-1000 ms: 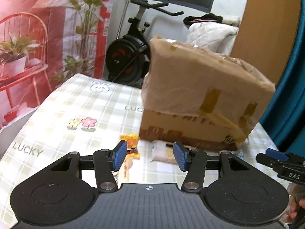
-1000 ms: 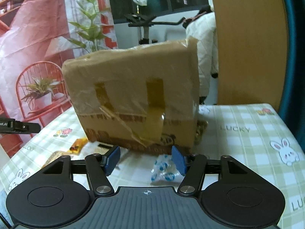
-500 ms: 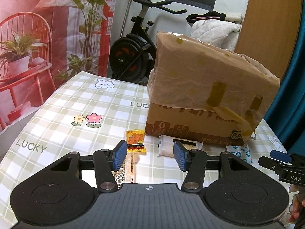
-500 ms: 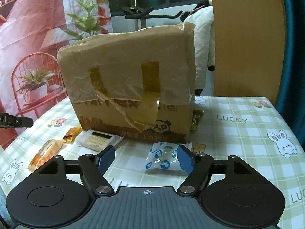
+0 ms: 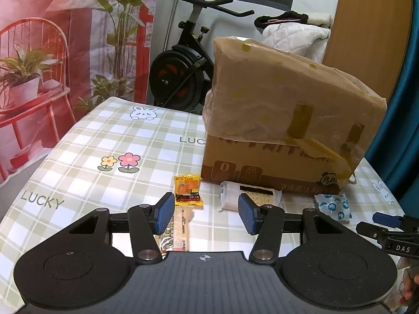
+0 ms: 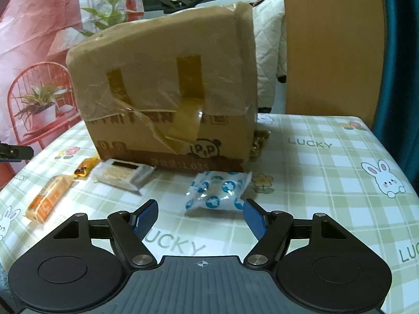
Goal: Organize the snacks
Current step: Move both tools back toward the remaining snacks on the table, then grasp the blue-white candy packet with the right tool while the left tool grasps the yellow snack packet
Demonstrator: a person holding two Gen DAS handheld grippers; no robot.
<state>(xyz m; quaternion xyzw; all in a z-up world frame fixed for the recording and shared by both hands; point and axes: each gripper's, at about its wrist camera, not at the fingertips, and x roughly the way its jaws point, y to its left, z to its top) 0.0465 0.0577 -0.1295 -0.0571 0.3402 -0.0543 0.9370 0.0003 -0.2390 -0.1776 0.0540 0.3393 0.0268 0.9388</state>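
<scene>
A taped cardboard box stands on the checked tablecloth; it also shows in the right wrist view. Snacks lie in front of it: a yellow-orange packet, a clear-wrapped cracker pack, a blue-dotted white packet, and an orange bar. A gold packet peeks from behind the box. My left gripper is open and empty, above the table just short of the yellow packet and cracker pack. My right gripper is open and empty, just short of the blue-dotted packet.
The tablecloth has bunny and flower prints. An exercise bike and a red chair backdrop stand beyond the far edge. A wooden panel and teal curtain are at the right.
Both grippers have pulled back and risen from the box, so more of the table and snacks shows. The right gripper's jaws have opened wider.
</scene>
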